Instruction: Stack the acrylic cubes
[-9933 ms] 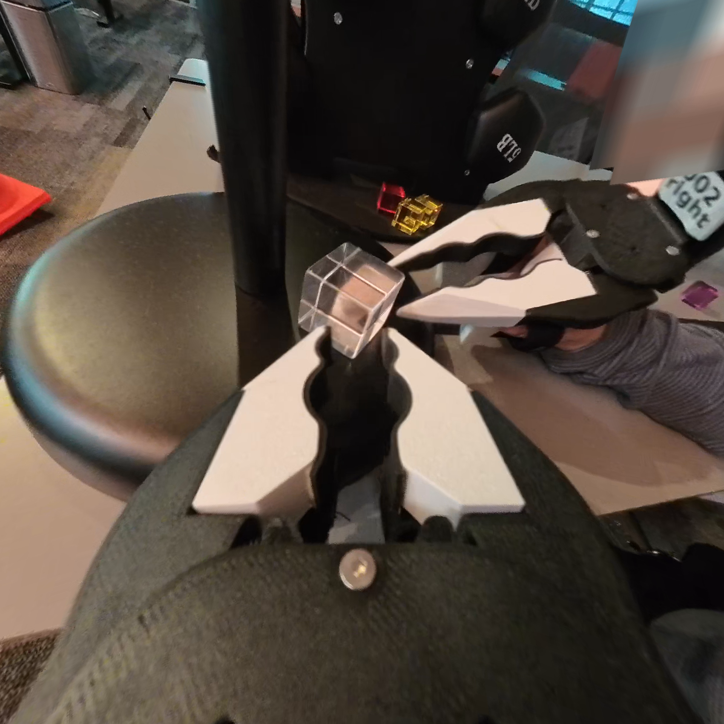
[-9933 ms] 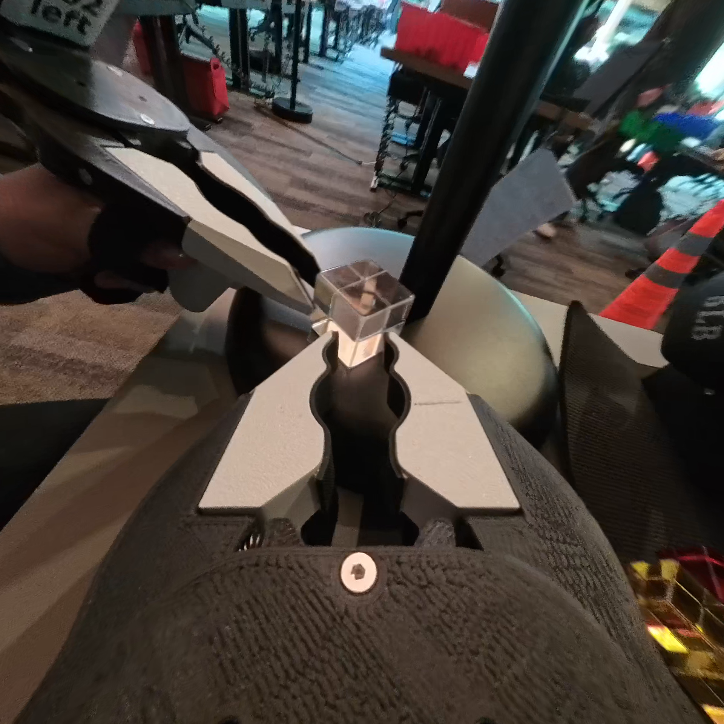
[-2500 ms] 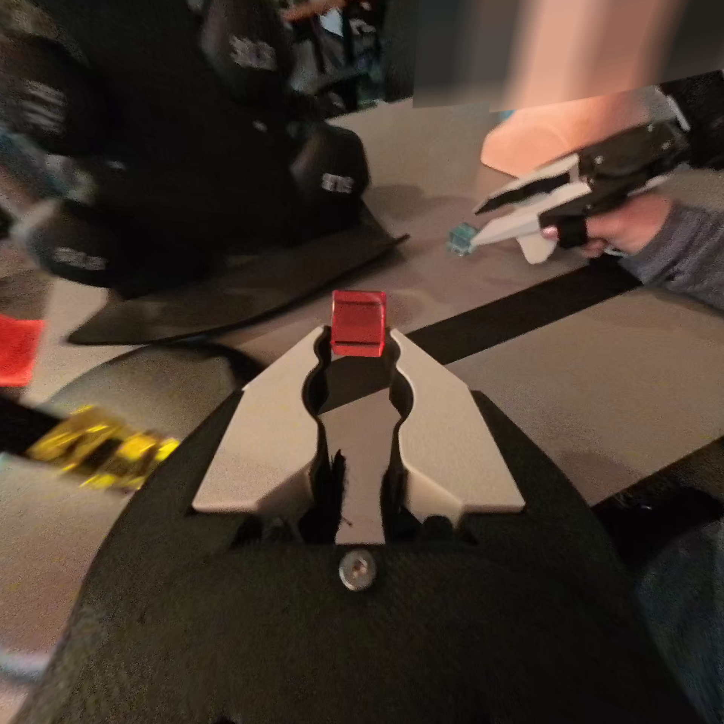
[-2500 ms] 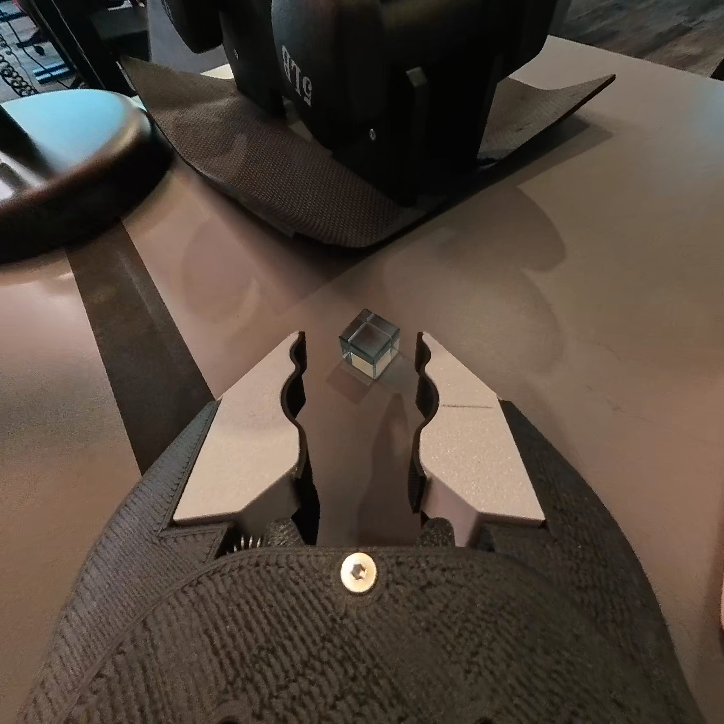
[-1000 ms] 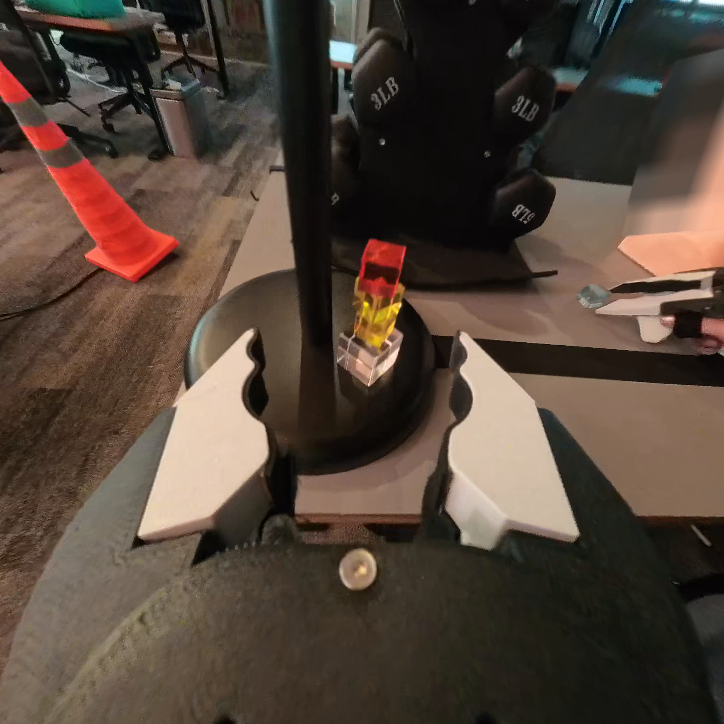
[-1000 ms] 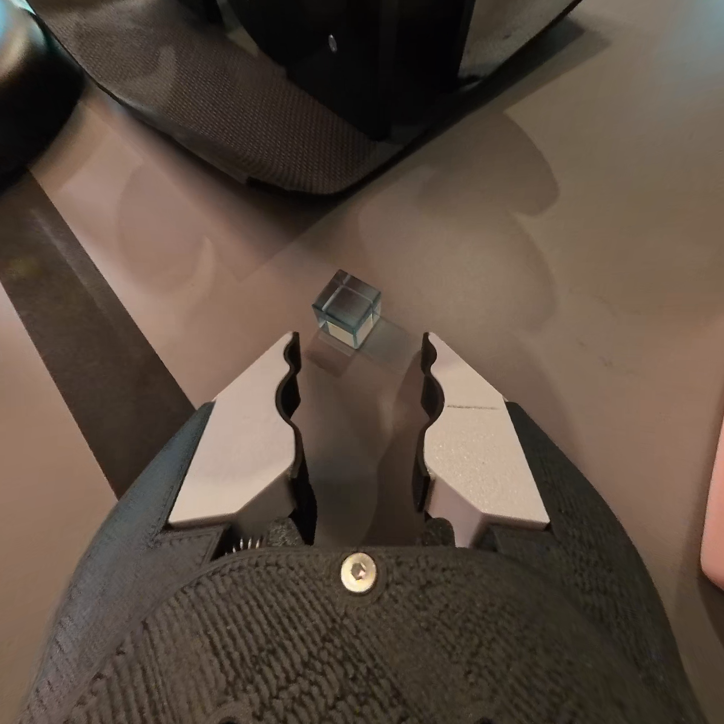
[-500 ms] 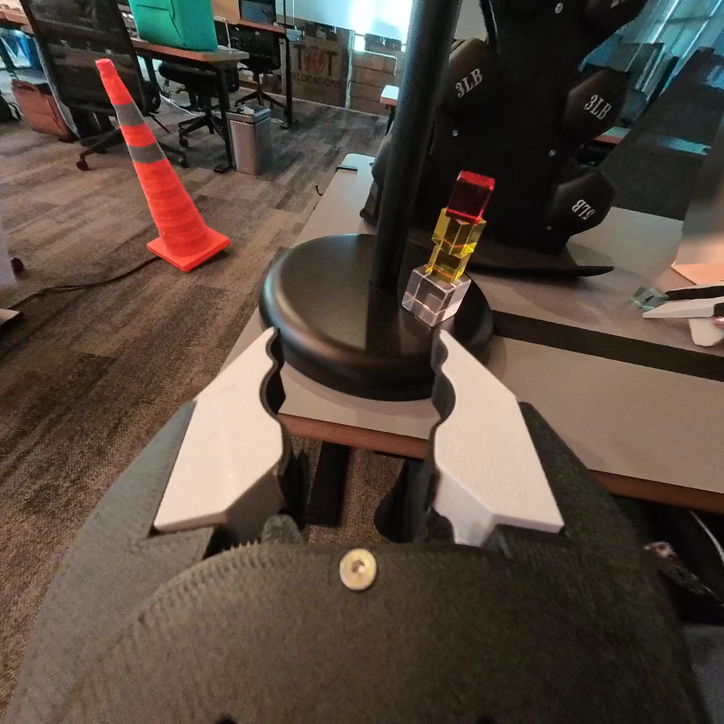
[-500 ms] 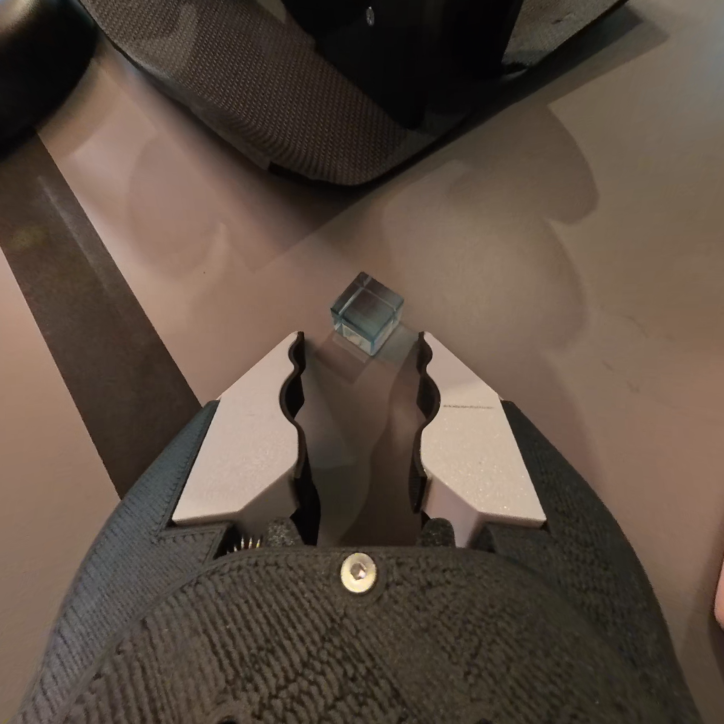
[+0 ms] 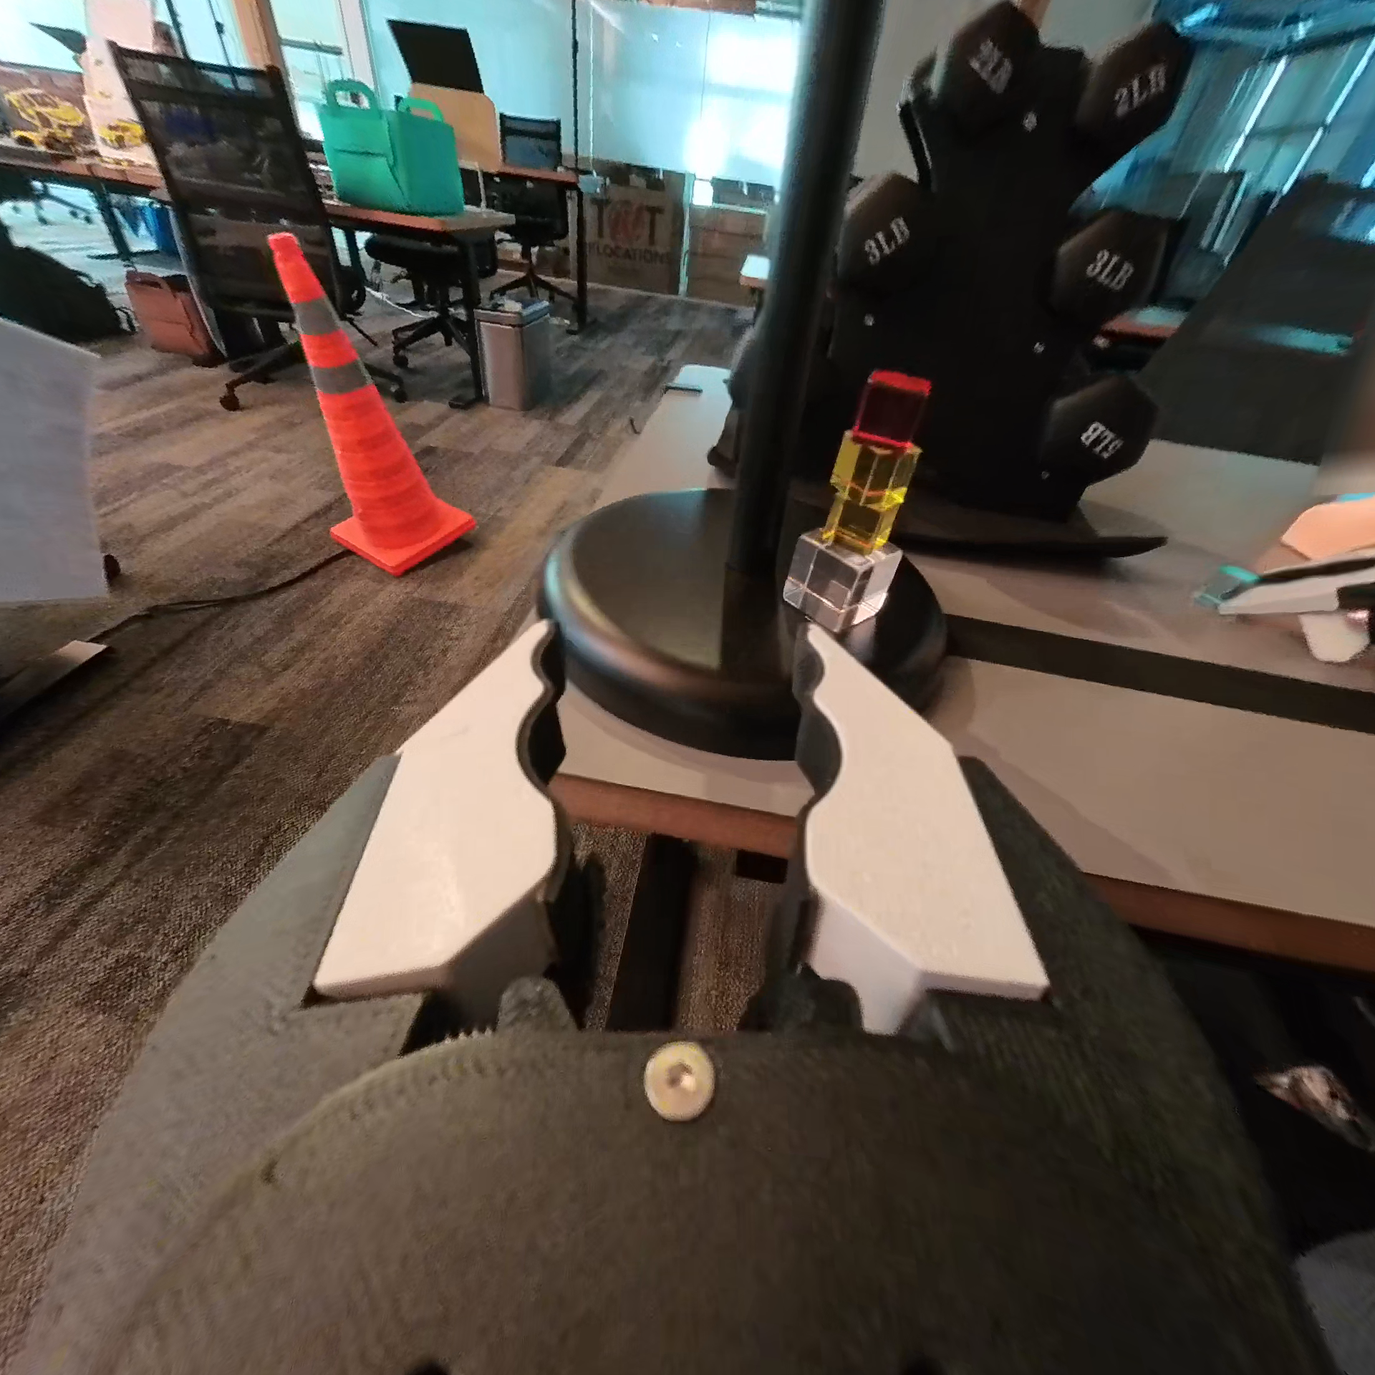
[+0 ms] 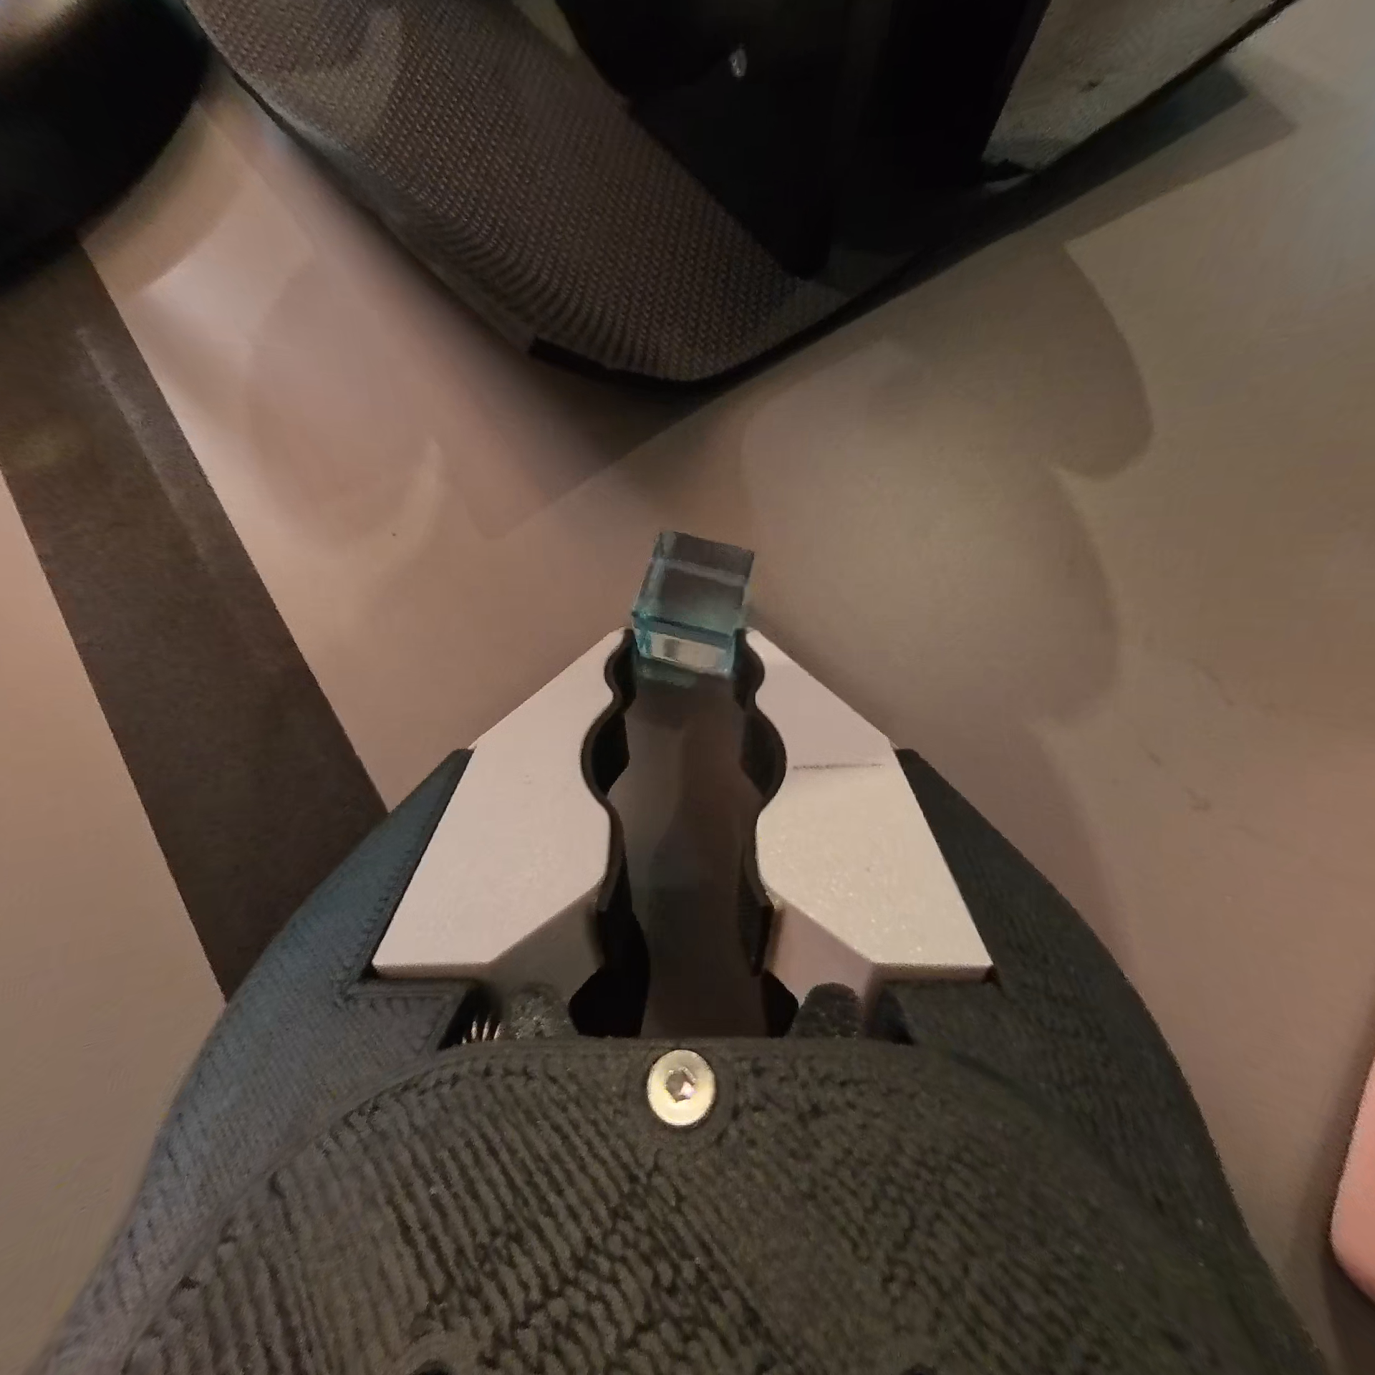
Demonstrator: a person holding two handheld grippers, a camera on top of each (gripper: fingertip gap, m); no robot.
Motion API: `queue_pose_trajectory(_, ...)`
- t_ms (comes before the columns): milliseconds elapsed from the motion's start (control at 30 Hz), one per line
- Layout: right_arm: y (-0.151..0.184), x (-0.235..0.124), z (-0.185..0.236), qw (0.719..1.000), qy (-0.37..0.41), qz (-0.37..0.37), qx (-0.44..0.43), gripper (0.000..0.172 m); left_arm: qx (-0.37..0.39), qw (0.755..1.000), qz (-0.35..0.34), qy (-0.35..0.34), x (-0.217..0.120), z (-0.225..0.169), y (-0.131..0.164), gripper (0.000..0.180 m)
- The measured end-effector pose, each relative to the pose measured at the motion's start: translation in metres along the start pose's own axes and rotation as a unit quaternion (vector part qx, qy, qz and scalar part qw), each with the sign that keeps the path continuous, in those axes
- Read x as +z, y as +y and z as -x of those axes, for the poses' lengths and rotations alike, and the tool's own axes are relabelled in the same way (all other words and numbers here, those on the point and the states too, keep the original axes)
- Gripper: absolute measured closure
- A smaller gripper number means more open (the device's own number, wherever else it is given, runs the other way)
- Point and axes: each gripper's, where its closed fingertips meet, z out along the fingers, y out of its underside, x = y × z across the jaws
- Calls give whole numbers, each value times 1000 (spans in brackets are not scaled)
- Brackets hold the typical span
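Note:
A stack of cubes stands on the black round lamp base [image 9: 670, 595]: a clear cube [image 9: 841, 588] at the bottom, two yellow cubes [image 9: 870, 491] on it, a red cube [image 9: 893, 417] on top. My left gripper [image 9: 677, 640] is open and empty, back from the table edge, in front of the base. My right gripper [image 10: 684, 647] is shut on a small pale blue clear cube [image 10: 688, 603] at its fingertips, low over the table. It also shows at the right edge of the left wrist view [image 9: 1228, 588], with the blue cube at its tips.
A black pole [image 9: 796, 297] rises from the base beside the stack. A black dumbbell rack [image 9: 1042, 260] on a dark mat [image 10: 521, 223] stands behind. A dark strip [image 10: 149, 595] crosses the grey table [image 9: 1116, 781]. An orange cone [image 9: 364, 424] stands on the floor to the left. The left gripper's tips are roughly 50 cm from the right gripper's. From my left tips it is roughly 15 cm to the black pole [image 9: 796, 297]; from my right, 40 cm.
My right gripper has moved up to the blue cube and shut on it. My left gripper has drawn back from the stack and its jaws have narrowed, still empty.

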Motion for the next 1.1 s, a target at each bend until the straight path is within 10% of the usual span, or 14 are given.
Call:
queue_pose_trajectory(533, -208, -5, 286, 905, -293, -149, -269, 148, -56, 998, -6, 14, -22, 11, 10, 122)
queue_pose_trajectory(1100, -222, 28, 310, 902, -329, -51, -274, 147, -71, 997, -13, 16, -28, 17, 13, 122)
